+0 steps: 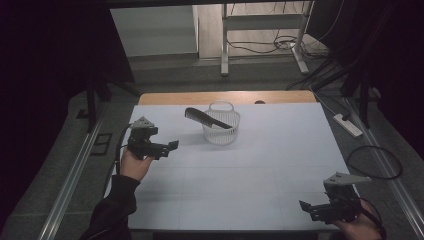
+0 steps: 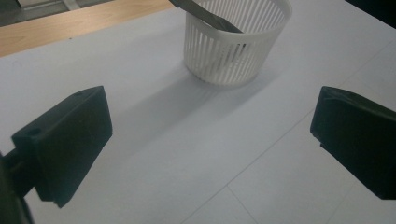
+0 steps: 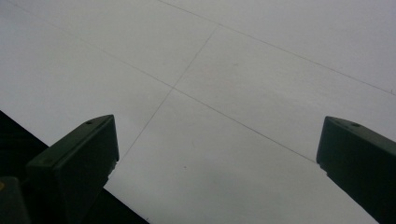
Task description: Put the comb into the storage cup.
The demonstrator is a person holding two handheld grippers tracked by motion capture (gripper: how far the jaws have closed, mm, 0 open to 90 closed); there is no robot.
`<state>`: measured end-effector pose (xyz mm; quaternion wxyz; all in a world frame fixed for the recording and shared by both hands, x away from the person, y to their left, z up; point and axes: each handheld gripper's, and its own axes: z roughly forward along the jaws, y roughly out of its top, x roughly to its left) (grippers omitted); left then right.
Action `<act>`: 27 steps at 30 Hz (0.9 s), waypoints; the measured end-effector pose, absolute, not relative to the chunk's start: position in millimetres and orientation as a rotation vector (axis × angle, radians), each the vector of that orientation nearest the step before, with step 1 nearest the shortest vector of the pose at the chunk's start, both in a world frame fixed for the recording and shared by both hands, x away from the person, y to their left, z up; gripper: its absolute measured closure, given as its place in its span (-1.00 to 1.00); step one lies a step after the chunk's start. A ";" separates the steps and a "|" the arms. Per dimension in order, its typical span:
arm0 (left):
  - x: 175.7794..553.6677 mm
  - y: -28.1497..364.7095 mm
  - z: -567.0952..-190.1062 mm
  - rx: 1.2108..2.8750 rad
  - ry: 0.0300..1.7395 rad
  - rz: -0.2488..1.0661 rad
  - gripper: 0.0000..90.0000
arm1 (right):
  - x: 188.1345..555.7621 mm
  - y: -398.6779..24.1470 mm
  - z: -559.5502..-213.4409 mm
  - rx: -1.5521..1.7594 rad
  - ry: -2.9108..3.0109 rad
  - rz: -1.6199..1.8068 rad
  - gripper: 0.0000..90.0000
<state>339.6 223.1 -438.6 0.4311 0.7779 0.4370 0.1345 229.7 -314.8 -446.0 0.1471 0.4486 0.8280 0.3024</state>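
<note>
A small white slotted basket (image 1: 221, 131) stands at the back middle of the white table. A black comb (image 1: 206, 118) lies tilted across its rim, one end inside, the toothed end sticking out to the left. In the left gripper view the basket (image 2: 233, 46) is ahead, and the comb (image 2: 205, 16) leans into it. My left gripper (image 1: 172, 146) hovers open at the table's left side, jaws pointing toward the basket, nothing between them. My right gripper (image 1: 306, 208) is held open over the front right corner, above bare table (image 3: 224, 121).
The table's wooden back edge (image 1: 225, 97) runs behind the basket. A power strip (image 1: 347, 125) and a looped cable (image 1: 375, 162) lie on the floor to the right. A metal frame (image 1: 262, 30) stands behind the table.
</note>
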 end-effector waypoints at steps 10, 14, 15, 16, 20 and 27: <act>326.3 228.5 -442.7 1.942 1.097 0.334 -1.00 | 229.4 -314.9 -445.7 1.290 2.379 0.873 -1.00; 320.9 230.6 -442.8 1.937 1.098 0.333 -1.00 | 228.7 -315.3 -445.3 1.287 2.369 0.880 -1.00; 319.0 231.0 -442.7 1.936 1.096 0.332 -1.00 | 228.7 -315.3 -445.2 1.288 2.368 0.880 -1.00; 317.5 231.3 -442.6 1.936 1.096 0.332 -1.00 | 228.7 -315.2 -445.2 1.287 2.368 0.880 -1.00; 310.6 232.8 -442.5 1.933 1.096 0.334 -1.00 | 228.5 -315.0 -445.0 1.287 2.366 0.881 -1.00; 298.5 235.1 -442.8 1.932 1.098 0.339 -1.00 | 228.3 -314.7 -444.9 1.283 2.366 0.882 -1.00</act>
